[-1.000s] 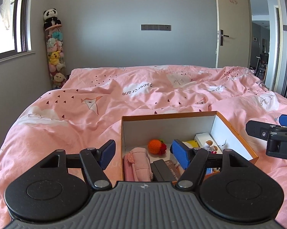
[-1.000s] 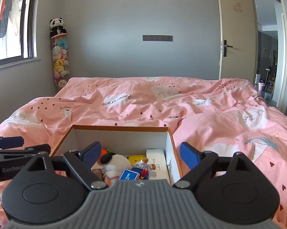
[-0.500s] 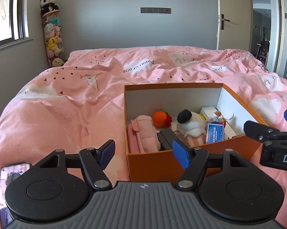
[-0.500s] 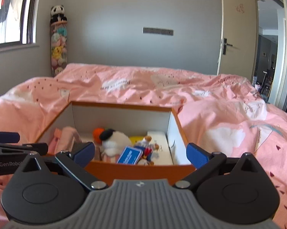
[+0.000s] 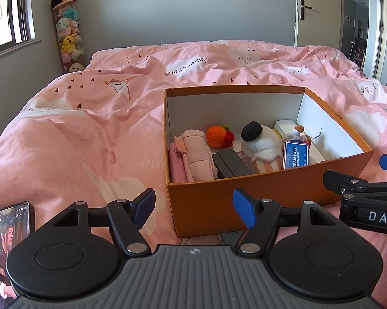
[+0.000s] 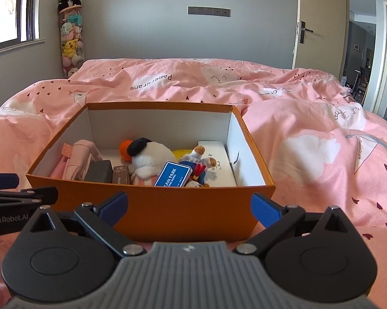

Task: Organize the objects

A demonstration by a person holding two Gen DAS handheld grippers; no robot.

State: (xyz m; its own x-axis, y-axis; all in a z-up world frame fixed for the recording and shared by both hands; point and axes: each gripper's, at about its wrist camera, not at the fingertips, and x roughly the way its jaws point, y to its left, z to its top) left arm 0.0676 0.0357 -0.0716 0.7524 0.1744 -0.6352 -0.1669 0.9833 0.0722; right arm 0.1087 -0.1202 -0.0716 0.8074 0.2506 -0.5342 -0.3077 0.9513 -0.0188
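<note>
An orange cardboard box [image 5: 206, 206] [image 6: 188, 211] sits on the pink bed. Inside lie a pink pouch [image 5: 193, 154], an orange knitted ball [image 5: 215, 136], a white plush with a black cap [image 5: 260, 141] [image 6: 149, 154], a blue card [image 5: 295, 155] [image 6: 173, 177], dark small boxes [image 5: 232, 166] and a white case [image 6: 219, 164]. My left gripper [image 5: 194, 207] is open just short of the box's near left corner, holding nothing. My right gripper [image 6: 189, 207] is open wide in front of the box's near wall, also holding nothing.
A phone [image 5: 10, 255] with a lit screen lies on the bed at the near left. The pink duvet [image 5: 90, 134] spreads all around the box. A column of plush toys [image 5: 67, 33] stands in the far left corner; a door [image 5: 317, 10] is at far right.
Both grippers have sunk and tilted downward, so the box's inside and its front wall now show fully. The phone has come into view at the left. The right jaws widened slightly.
</note>
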